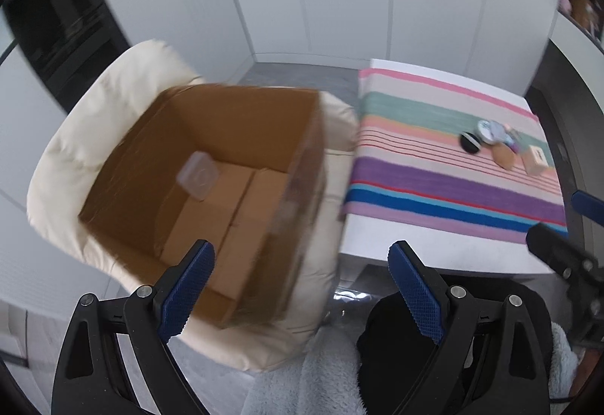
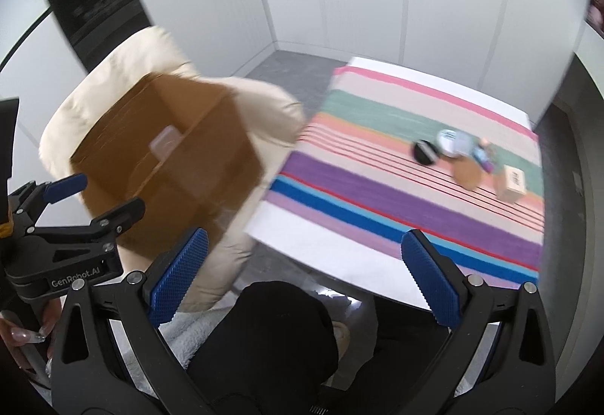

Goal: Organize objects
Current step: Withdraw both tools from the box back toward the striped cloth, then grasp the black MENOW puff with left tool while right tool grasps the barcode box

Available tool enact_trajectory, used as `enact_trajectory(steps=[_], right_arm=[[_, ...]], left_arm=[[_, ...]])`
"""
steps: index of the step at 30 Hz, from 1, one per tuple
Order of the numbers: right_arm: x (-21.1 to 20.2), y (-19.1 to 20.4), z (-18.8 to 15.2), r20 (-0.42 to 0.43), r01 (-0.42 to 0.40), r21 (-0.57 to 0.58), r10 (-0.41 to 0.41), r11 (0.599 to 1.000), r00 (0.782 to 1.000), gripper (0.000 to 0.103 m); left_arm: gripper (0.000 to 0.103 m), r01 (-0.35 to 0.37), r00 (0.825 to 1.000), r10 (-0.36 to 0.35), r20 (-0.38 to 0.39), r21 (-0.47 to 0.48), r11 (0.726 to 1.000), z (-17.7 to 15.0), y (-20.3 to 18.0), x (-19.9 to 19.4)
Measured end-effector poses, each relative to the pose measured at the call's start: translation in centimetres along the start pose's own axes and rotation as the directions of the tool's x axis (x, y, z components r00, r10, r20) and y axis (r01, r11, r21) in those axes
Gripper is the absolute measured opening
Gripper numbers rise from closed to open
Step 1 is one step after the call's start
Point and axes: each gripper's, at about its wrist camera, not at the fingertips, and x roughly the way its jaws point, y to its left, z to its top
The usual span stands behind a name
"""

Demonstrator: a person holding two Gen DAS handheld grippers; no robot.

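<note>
An open cardboard box (image 1: 211, 196) (image 2: 170, 166) sits on a cream cushioned chair (image 1: 94, 120) (image 2: 120, 75); a small clear plastic container (image 1: 197, 175) (image 2: 165, 143) lies inside it. On the striped cloth of the white table (image 1: 434, 166) (image 2: 415, 188) lies a cluster: a black round disc (image 1: 470, 142) (image 2: 425, 151), a round tin (image 1: 487, 130) (image 2: 449, 141), a cork disc (image 1: 504, 156) (image 2: 467, 171) and a small wooden block (image 1: 536, 159) (image 2: 511, 185). My left gripper (image 1: 302, 286) (image 2: 90, 196) is open and empty over the box's near edge. My right gripper (image 2: 305, 279) is open and empty before the table.
White cabinet walls stand behind. A dark oven-like unit (image 1: 56, 26) is at the far left. A person's dark-clothed legs and a fluffy grey fabric (image 1: 321, 369) lie below the grippers. The grey floor (image 2: 287, 71) shows between chair and table.
</note>
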Motion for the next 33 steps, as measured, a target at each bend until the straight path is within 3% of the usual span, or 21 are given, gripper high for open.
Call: enact_trajectory(steps=[13, 21, 28, 33], right_arm=[[-0.8, -13.9, -2.2, -0.031, 0.135, 0.227, -0.132, 0.964, 0.991, 0.103], [-0.2, -20.8, -3.2, -0.078, 0.244, 0.293, -0.231, 0.924, 0.970, 0.103], [2.0, -25.2, -2.4, -0.070, 0.295, 0.298, -0.288, 0.908, 0.955, 0.103], [5.5, -28.0, -1.5, -0.078, 0.298, 0.300, -0.288, 0.906, 0.954, 0.103]], left_arm=[[0.094, 0.107, 0.994, -0.104, -0.031, 0.136, 0.985, 2.8, -9.7, 1.4], [0.094, 0.201, 0.979, -0.190, -0.075, 0.184, 0.962, 6.2, -16.2, 3.4], [0.094, 0.218, 0.975, -0.192, -0.114, 0.293, 0.931, 9.5, -22.9, 9.2], [0.094, 0.253, 0.960, -0.208, -0.186, 0.265, 0.930, 11.3, -25.3, 15.8]])
